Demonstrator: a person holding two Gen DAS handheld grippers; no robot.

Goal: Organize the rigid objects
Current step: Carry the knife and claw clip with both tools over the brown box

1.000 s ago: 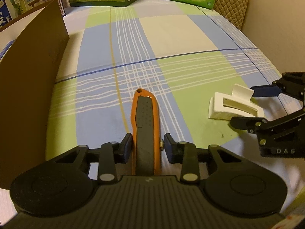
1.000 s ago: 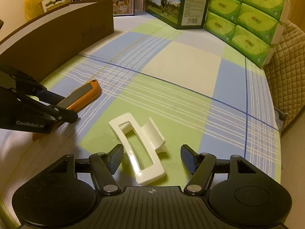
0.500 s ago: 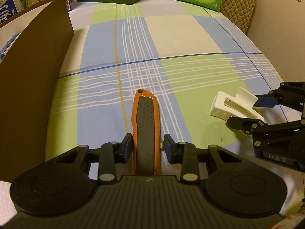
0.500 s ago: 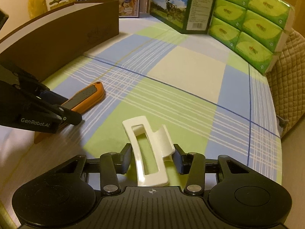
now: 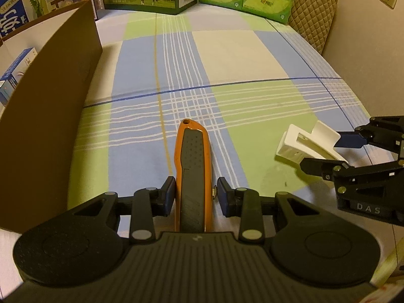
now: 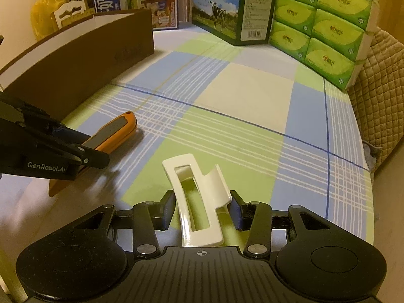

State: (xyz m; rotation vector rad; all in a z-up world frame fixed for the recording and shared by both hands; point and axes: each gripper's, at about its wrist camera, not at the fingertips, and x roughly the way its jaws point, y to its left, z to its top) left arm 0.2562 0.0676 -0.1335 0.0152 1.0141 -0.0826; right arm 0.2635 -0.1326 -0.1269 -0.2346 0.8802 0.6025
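Both grippers clamped on their objects over the plaid cloth.

The left gripper [image 5: 194, 194] is closed on the orange utility knife with a grey grip panel [image 5: 193, 166], blue pads pressing both flanks, the knife pointing away toward the far boxes. The right gripper [image 6: 202, 209] has just closed onto the white plastic hair claw clip [image 6: 198, 197], pads touching its sides. Both objects lie near the front of the green, blue and cream plaid tablecloth [image 6: 242, 101]. A brown cardboard box [image 5: 48, 116] stands to the left.
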